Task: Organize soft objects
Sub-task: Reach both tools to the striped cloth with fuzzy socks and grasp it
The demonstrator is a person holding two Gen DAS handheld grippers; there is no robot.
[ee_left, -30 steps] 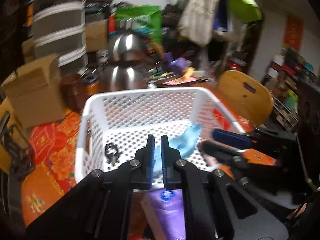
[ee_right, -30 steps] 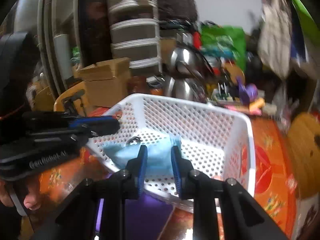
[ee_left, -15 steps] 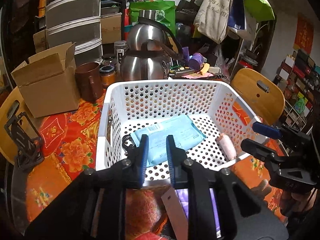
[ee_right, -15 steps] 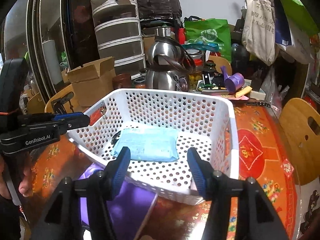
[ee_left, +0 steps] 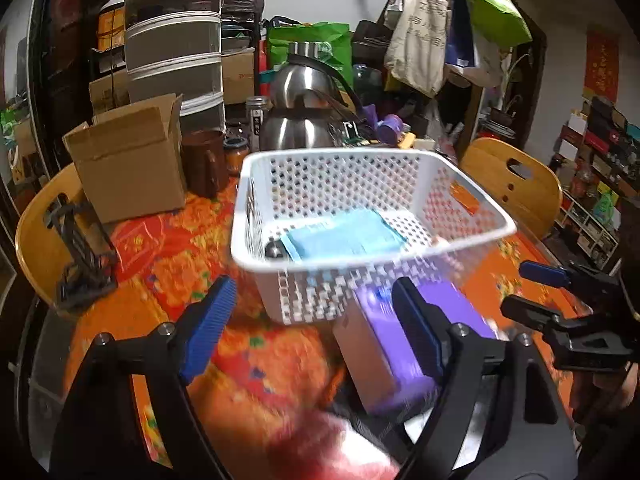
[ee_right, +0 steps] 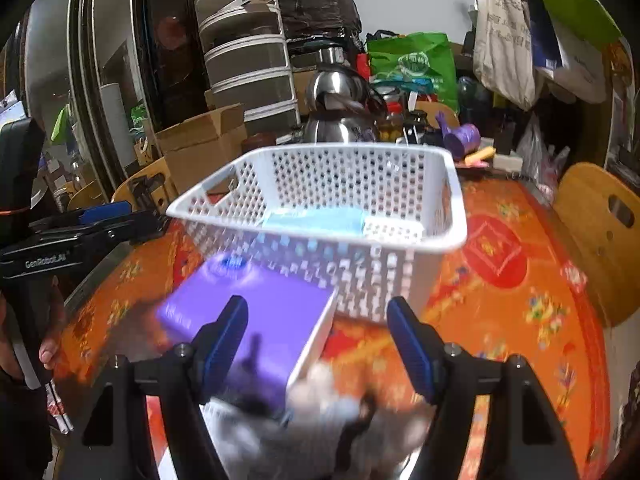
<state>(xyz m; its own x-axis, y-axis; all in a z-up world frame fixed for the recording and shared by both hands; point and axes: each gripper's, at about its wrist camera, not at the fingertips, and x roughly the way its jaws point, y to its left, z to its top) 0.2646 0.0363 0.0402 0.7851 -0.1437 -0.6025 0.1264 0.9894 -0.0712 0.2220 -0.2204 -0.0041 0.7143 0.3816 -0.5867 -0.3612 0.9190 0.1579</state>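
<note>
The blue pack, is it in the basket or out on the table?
In. The blue pack lies flat on the floor of the white basket, inside its walls; the right wrist view shows the same.

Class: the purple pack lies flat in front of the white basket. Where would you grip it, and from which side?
Grip the purple pack across its narrow width at the near end, coming from above and in front: it lies flat, and the white basket blocks its far end.

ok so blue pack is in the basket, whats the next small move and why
Probably bring the right tool down onto the purple pack. It lies outside the white basket, against its near wall, while the blue pack is already in. The tool's jaws are opening with nothing gripped.
</note>
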